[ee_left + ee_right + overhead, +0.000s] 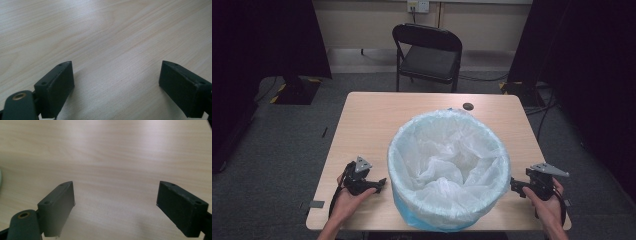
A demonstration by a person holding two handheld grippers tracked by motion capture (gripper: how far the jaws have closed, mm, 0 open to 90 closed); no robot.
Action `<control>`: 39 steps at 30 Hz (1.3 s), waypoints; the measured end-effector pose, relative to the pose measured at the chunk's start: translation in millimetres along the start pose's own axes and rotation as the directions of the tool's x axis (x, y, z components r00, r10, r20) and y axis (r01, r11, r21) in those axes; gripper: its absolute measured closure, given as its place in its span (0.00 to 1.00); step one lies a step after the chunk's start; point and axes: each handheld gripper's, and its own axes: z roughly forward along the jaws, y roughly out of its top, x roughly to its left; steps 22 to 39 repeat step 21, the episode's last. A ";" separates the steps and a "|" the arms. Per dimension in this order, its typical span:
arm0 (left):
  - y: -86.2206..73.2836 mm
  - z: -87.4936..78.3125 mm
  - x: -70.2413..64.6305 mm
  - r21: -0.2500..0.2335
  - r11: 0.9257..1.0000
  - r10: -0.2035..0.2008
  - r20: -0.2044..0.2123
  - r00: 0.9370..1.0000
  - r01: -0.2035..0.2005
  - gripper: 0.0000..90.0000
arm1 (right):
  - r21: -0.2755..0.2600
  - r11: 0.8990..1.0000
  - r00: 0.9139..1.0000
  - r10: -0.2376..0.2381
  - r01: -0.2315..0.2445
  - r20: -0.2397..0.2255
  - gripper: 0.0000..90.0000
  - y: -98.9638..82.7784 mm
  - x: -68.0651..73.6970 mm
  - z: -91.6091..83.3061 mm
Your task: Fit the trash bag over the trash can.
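The table [362,115] carries one big thing: a round bin [448,170] lined with a pale bag [447,162], standing at the near middle of the top, its near wall just short of the person's edge. It stands upright, so its long axis runs straight up and its rim lies level and open toward the camera. The bag is folded over the rim all the way round and sags loosely into the well.

The bin sits between the two hands. The left gripper [379,183] rests low on the table just beside the bin's left wall, tips aimed at it; the right gripper [513,184] does the same from the other side, just beside the right wall. From the high view the two gaps look alike, though I would not swear to which is nearer, since the bulging rim hides the foot of the bin.

Both pairs of jaws are spread wide with nothing between them; in each gripper view bare wood [105,37] shows across the gap.

A small dark disc [468,106] lies near the far edge. No writing or brand is legible anywhere.
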 end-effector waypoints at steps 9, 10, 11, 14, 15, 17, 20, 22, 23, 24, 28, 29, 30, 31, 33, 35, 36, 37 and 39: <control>-0.5 -0.6 0.0 0.000 1.000 0.002 0.000 1.000 -0.002 0.14 | 0.057 0.998 0.996 -0.009 0.004 0.087 0.16 -14.1 -6.8 12.5; -0.5 -0.6 0.0 0.001 1.000 0.002 0.000 1.000 -0.002 0.14 | 0.062 0.998 0.996 -0.004 -0.002 0.092 0.17 -14.8 -8.0 13.5; -0.5 -0.6 0.1 0.001 1.000 0.003 0.000 1.000 -0.003 0.14 | 0.070 0.998 0.995 0.001 -0.008 0.099 0.18 -15.7 -8.8 14.6; -0.6 -0.7 0.2 0.000 1.000 0.004 0.002 1.000 -0.004 0.14 | 0.087 0.996 0.994 0.010 -0.020 0.113 0.17 -17.9 -9.6 17.9; -0.6 -0.7 0.2 0.000 1.000 0.004 0.002 1.000 -0.004 0.14 | 0.087 0.996 0.993 0.020 -0.030 0.113 0.17 -17.4 -9.6 18.0; -0.6 -0.7 0.3 0.000 1.000 0.004 0.002 1.000 -0.004 0.14 | 0.088 0.996 0.993 0.017 -0.027 0.116 0.16 -17.4 -10.6 18.3; -0.6 -0.6 0.4 0.000 1.000 0.004 0.003 1.000 -0.004 0.14 | 0.091 0.996 0.993 0.010 -0.020 0.118 0.15 -17.3 -11.1 18.7; -0.6 -0.6 0.4 0.000 1.000 0.004 0.003 1.000 -0.004 0.13 | 0.091 0.996 0.993 0.010 -0.020 0.118 0.15 -17.3 -11.1 18.7; -0.6 -0.6 0.4 0.000 1.000 0.004 0.003 1.000 -0.004 0.13 | 0.091 0.996 0.993 0.010 -0.020 0.118 0.15 -17.3 -11.1 18.7; -0.6 -0.6 0.4 0.000 1.000 0.004 0.003 1.000 -0.004 0.13 | 0.091 0.996 0.993 0.010 -0.020 0.118 0.15 -17.3 -11.1 18.7; -0.6 -0.6 0.4 0.000 1.000 0.004 0.003 1.000 -0.004 0.13 | 0.091 0.996 0.993 0.010 -0.020 0.118 0.15 -17.3 -11.1 18.7; -0.6 -0.6 0.4 0.000 1.000 0.004 0.003 1.000 -0.004 0.13 | 0.091 0.996 0.993 0.010 -0.020 0.118 0.15 -17.3 -11.1 18.7; -0.6 -0.6 0.4 0.000 1.000 0.004 0.003 1.000 -0.004 0.13 | 0.091 0.996 0.993 0.010 -0.020 0.118 0.15 -17.3 -11.1 18.7; -0.6 -0.6 0.4 0.000 1.000 0.004 0.003 1.000 -0.004 0.13 | 0.091 0.996 0.993 0.010 -0.020 0.118 0.15 -17.3 -11.1 18.7; -0.6 -0.6 0.4 0.000 1.000 0.004 0.003 1.000 -0.004 0.13 | 0.091 0.996 0.993 0.010 -0.020 0.118 0.15 -17.3 -11.1 18.7; -0.6 -0.6 0.4 0.000 1.000 0.004 0.003 1.000 -0.004 0.13 | 0.091 0.996 0.993 0.010 -0.020 0.118 0.15 -17.3 -11.1 18.7; -0.6 -0.6 0.4 0.000 1.000 0.004 0.003 1.000 -0.004 0.13 | 0.091 0.996 0.993 0.010 -0.020 0.118 0.15 -17.3 -11.1 18.7; -0.6 -0.6 0.4 0.000 1.000 0.004 0.003 1.000 -0.004 0.13 | 0.091 0.996 0.993 0.010 -0.020 0.118 0.15 -17.3 -11.1 18.7; -0.6 -0.6 0.4 0.000 1.000 0.004 0.003 1.000 -0.004 0.13 | 0.091 0.996 0.993 0.010 -0.020 0.118 0.15 -17.3 -11.1 18.7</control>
